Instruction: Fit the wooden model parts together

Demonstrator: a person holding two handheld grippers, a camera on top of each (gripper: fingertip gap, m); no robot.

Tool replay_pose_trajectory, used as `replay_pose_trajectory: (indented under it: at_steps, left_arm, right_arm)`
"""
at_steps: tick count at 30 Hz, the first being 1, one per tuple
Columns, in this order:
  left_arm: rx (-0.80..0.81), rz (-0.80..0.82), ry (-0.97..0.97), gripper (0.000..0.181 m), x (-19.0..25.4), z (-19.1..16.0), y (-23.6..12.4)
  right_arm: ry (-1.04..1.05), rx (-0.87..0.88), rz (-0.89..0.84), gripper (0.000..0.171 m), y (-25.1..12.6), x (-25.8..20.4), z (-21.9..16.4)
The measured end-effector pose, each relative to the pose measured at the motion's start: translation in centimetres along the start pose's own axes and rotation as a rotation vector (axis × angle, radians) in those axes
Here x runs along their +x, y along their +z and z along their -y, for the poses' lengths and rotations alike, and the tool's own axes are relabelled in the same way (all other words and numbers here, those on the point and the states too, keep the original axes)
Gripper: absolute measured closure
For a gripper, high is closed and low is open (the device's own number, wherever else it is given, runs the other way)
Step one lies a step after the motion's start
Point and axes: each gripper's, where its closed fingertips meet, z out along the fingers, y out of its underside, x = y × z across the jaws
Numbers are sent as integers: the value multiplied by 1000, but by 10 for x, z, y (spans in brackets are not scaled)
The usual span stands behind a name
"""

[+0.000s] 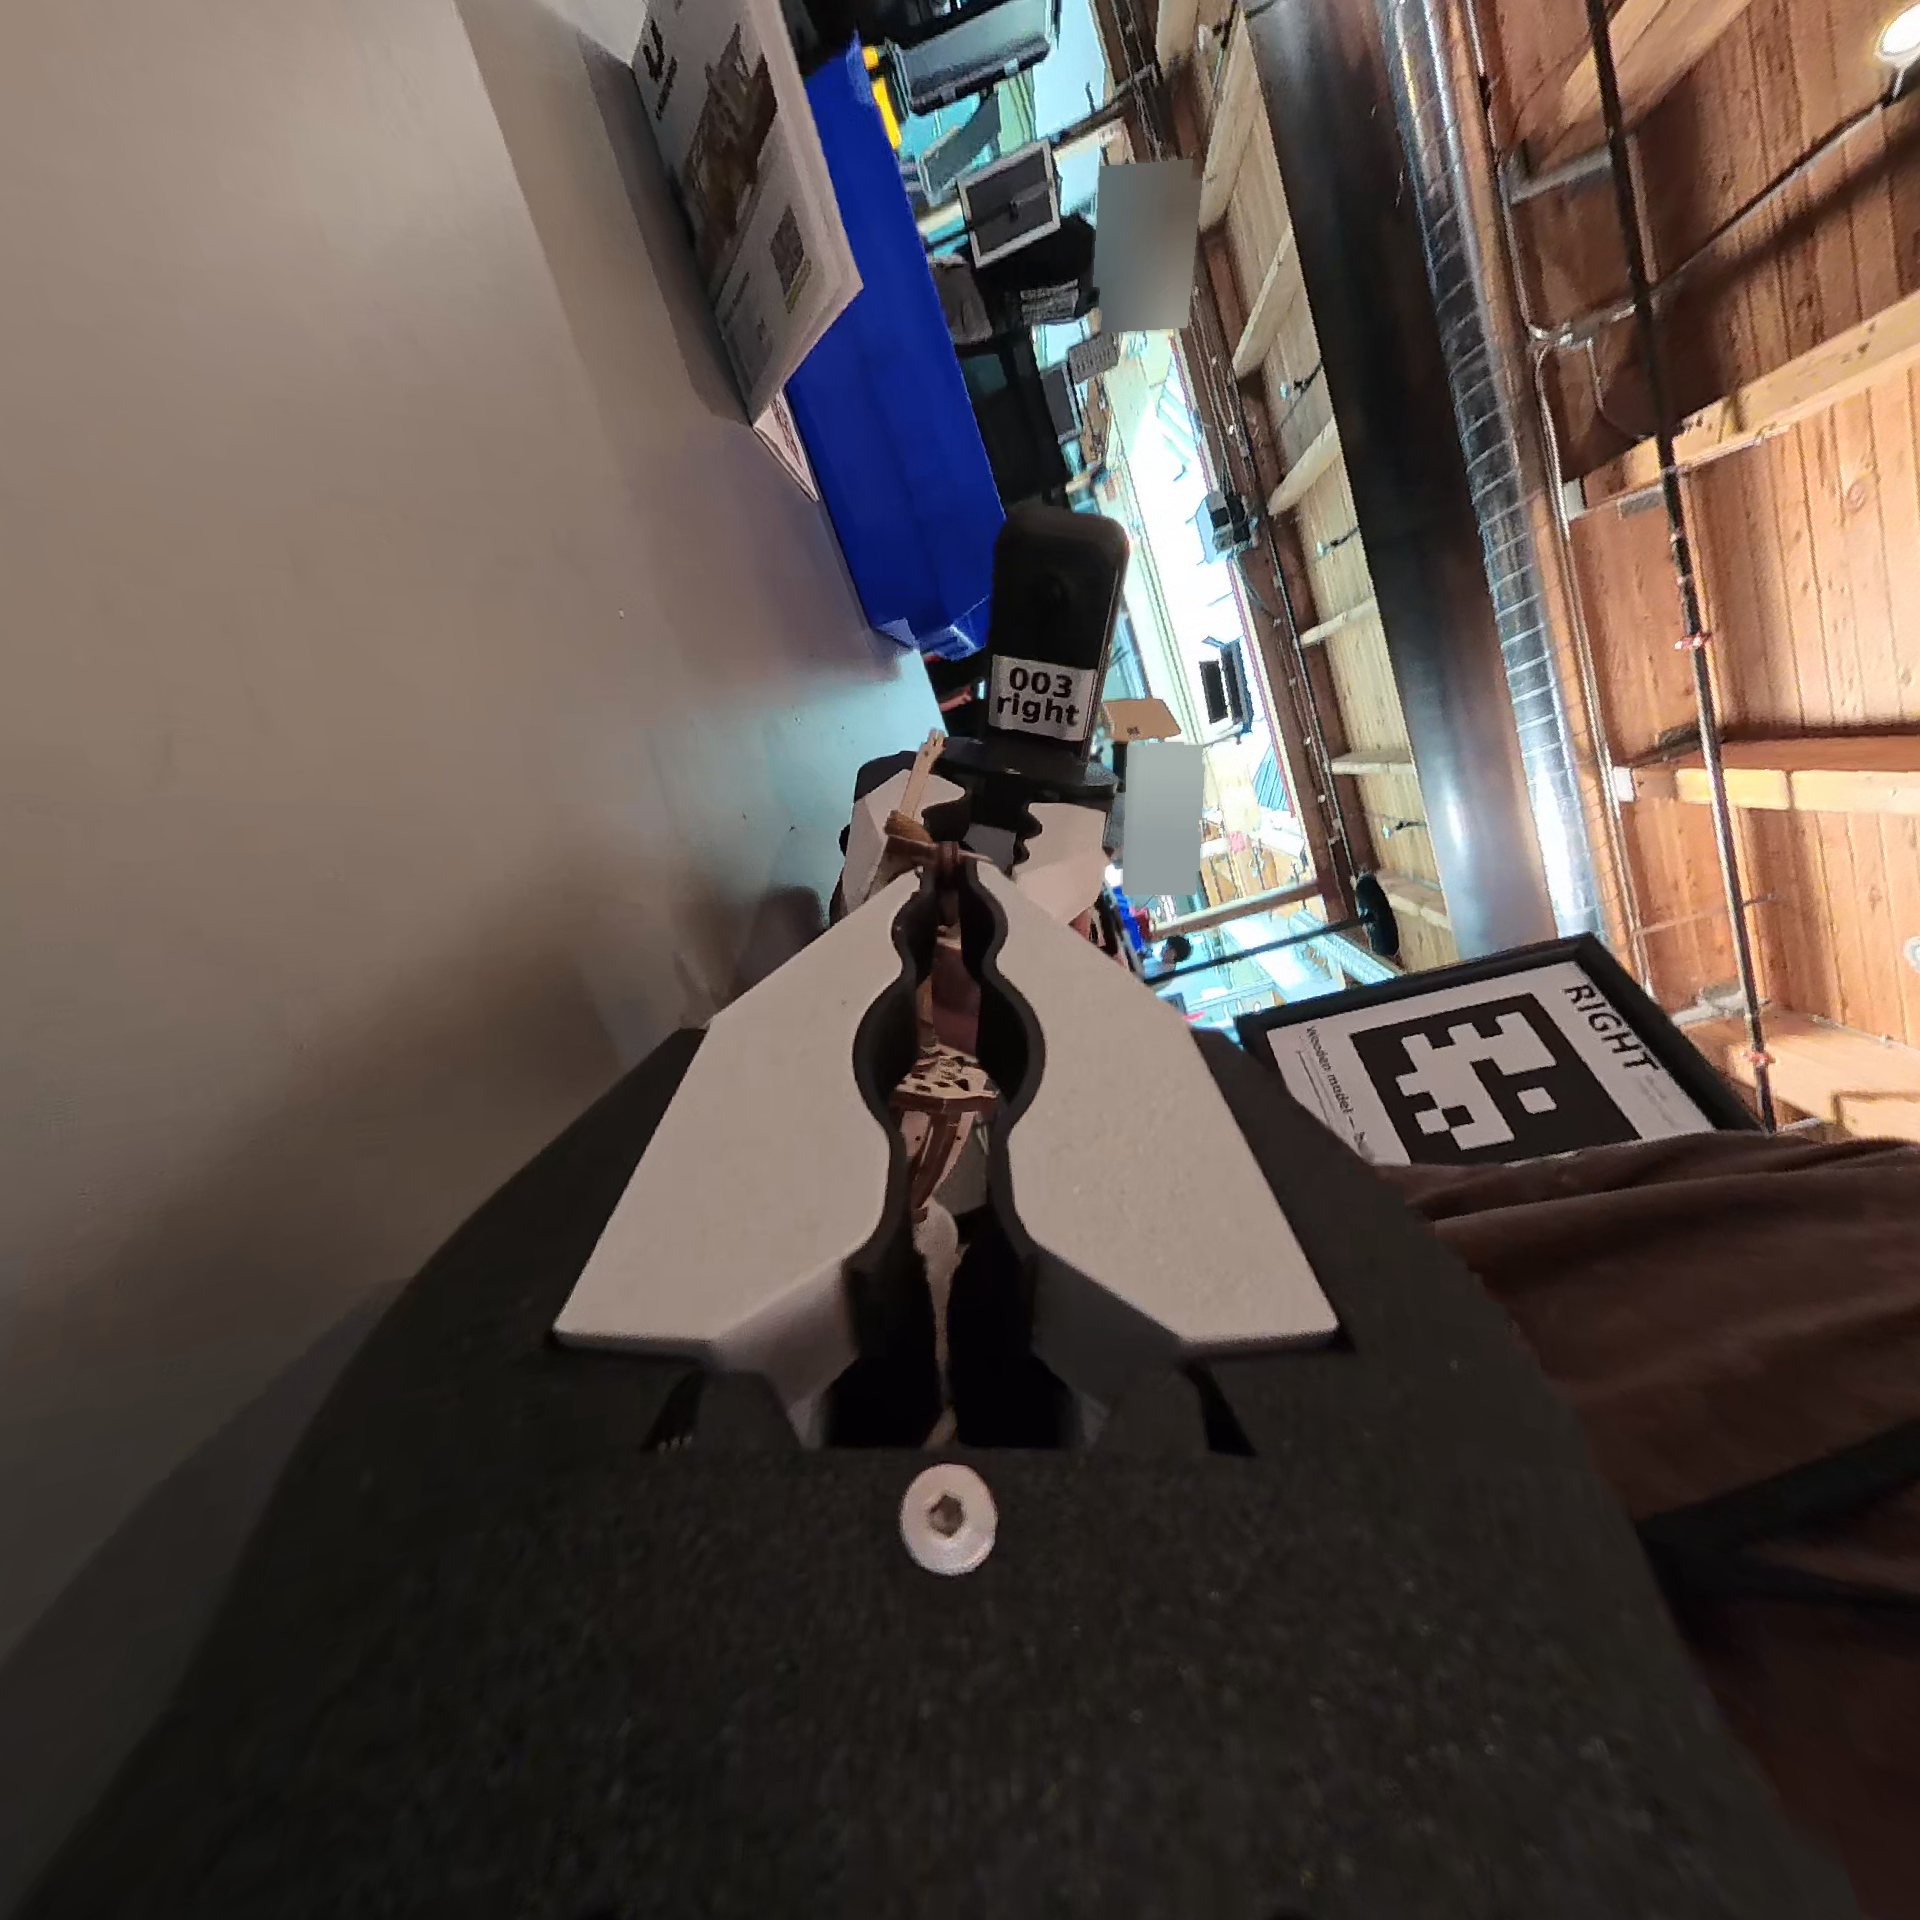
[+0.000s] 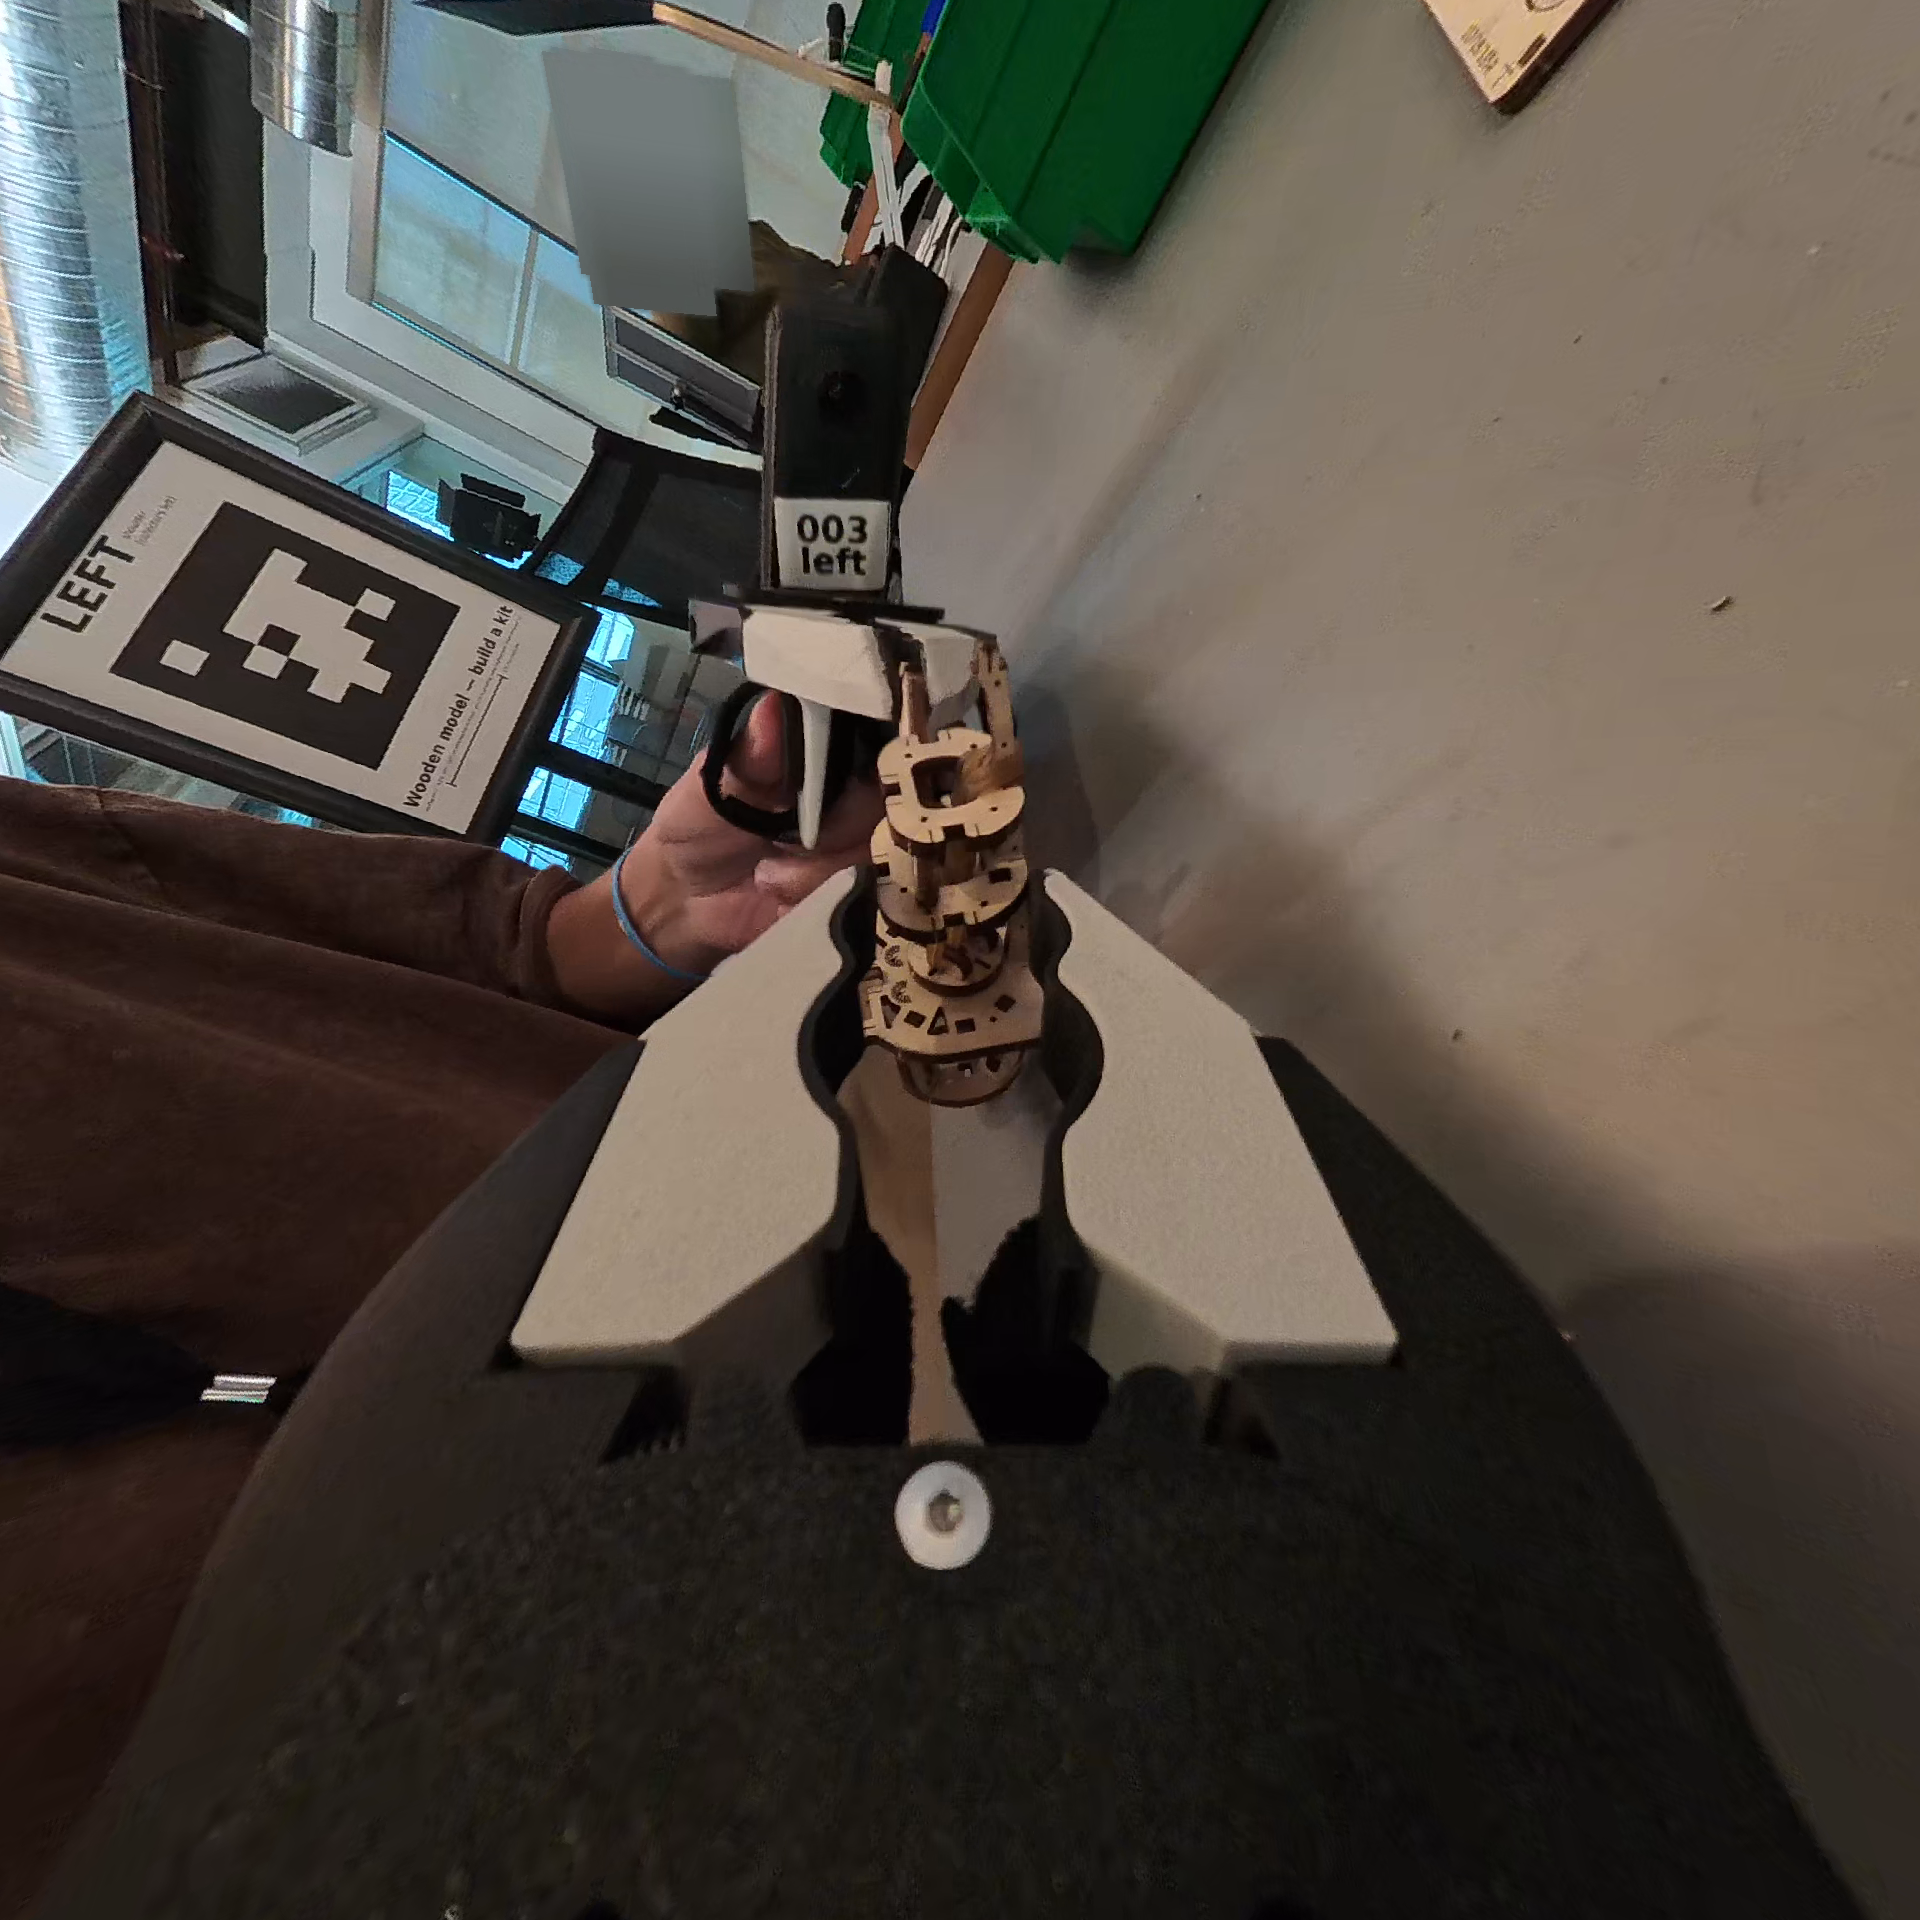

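Note:
My right gripper point(image 2: 951, 894) is shut on the wooden model point(image 2: 951, 935), a light stack of laser-cut discs that sticks out past its white fingertips. My left gripper point(image 1: 943, 883) faces it tip to tip and is shut on a thin wooden part point(image 1: 920, 779) right at the model's end. Part of the model point(image 1: 940, 1091) shows through the gap between the left jaws. The left gripper point(image 2: 909, 675) also shows beyond the model in the right wrist view, with thin wooden strips point(image 2: 995, 707) at its tips. The right gripper point(image 1: 966, 842) shows beyond the left fingertips. Both are held above the table.
A pale grey table point(image 2: 1507, 623) lies under both grippers. On it are a blue bin point(image 1: 883, 416), a printed box point(image 1: 748, 208), green bins point(image 2: 1039, 125), a wooden sheet point(image 2: 1517, 52) and framed marker signs point(image 1: 1486, 1070) point(image 2: 281, 623). A person's hand point(image 2: 727, 862) and brown sleeve point(image 2: 260, 987) are close. The grippers are tip to tip, or close to it.

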Motion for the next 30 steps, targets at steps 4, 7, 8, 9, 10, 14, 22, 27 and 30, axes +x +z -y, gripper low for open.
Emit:
replay_pose_trajectory:
  at_steps: [4, 7, 8, 9, 10, 14, 22, 27, 30]
  left_arm:
    - [60, 10, -41, 181, 0, -3, 3]
    - [90, 23, -46, 181, -1, -5, 4]
    - [92, 22, -50, 181, -1, -6, 4]
    - [94, 23, -52, 181, -1, -7, 5]
    - [98, 24, -53, 181, -1, -7, 5]
    - [98, 16, -53, 181, -1, -5, 6]
    - [98, 7, -61, 181, 0, -2, 9]
    - [98, 7, -64, 181, 0, -2, 13]
    - [94, 2, -67, 181, 1, -4, 17]
  right_arm:
    - [-7, 9, -8, 144, 0, 1, 1]
    - [-15, 7, -13, 143, 1, 0, 0]
    - [-18, 6, -14, 143, 1, 0, 0]
    - [-22, 6, -16, 143, 1, 0, 0]
    - [-28, 8, -14, 141, 1, -1, 0]
    - [-32, 22, 0, 137, -5, -2, 2]
    - [-98, 23, -44, 147, -30, 1, 7]
    - [-71, 19, -18, 152, -23, 1, 2]
    - [-64, 34, -18, 159, -22, 1, 4]
